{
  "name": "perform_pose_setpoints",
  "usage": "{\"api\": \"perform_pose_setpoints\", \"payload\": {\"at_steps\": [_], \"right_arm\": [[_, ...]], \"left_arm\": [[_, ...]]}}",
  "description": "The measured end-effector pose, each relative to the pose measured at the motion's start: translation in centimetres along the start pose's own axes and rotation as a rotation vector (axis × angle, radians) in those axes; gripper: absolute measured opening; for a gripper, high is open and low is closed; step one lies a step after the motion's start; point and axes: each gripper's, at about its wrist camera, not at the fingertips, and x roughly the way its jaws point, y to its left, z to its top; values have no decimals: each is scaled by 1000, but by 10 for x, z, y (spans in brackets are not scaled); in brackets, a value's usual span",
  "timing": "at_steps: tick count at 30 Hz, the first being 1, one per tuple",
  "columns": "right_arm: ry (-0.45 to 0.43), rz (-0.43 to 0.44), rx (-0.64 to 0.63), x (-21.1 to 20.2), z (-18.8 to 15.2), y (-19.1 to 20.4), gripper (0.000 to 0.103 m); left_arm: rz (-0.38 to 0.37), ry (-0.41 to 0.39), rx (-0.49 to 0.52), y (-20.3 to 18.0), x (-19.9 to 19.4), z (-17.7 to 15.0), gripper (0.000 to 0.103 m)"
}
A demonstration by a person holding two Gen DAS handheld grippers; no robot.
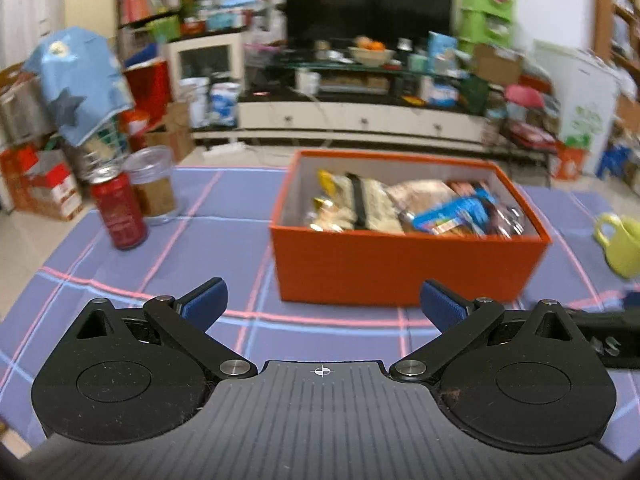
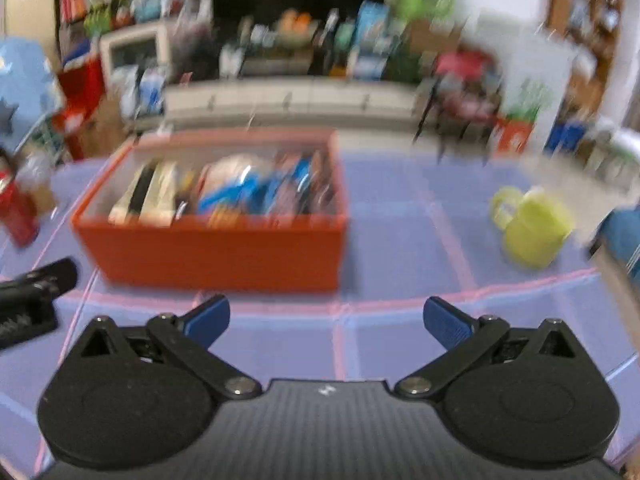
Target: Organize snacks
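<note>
The orange box [image 1: 408,268] of snack packets [image 1: 416,210] sits on the bench [image 1: 224,216] just ahead of the left claw [image 1: 322,306], long axis crosswise; from the right claw [image 2: 326,322] it lies ahead-left. Both claws gape wide, holding nothing. Only the left view shows the red can [image 1: 118,212] clearly; the right view is blurred

Red can [image 1: 119,216] beside clear jar [image 1: 153,184]; yellow-green mug [image 2: 532,228] on plaid cloth [image 1: 208,216].
</note>
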Motion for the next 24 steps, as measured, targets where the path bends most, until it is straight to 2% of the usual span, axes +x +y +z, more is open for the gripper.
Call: {"api": "perform_pose_setpoints", "payload": {"at_steps": [1, 3, 6, 10, 16, 21, 24], "right_arm": [[10, 23, -3, 2, 1, 2, 102], [-23, -14, -6, 0, 3, 6, 102], [-57, -50, -17, -3, 8, 11, 102], [-21, -68, -60, 4, 10, 20, 102], [-15, -98, -122, 8, -2, 29, 102], [-6, -87, -106, 9, -3, 20, 102], [-2, -91, -105, 10, -3, 19, 102]], "left_arm": [[-15, -7, 1, 1, -1, -2, 88], [-38, -11, 0, 5, -1, -4, 88], [-33, 15, -24, 11, 2, -3, 88], [-23, 57, -60, 15, 8, 2, 88], [44, 77, 25, 0, 10, -3, 88], [32, 97, 18, -2, 14, -8, 88], [49, 93, 36, -5, 15, -8, 88]]}}
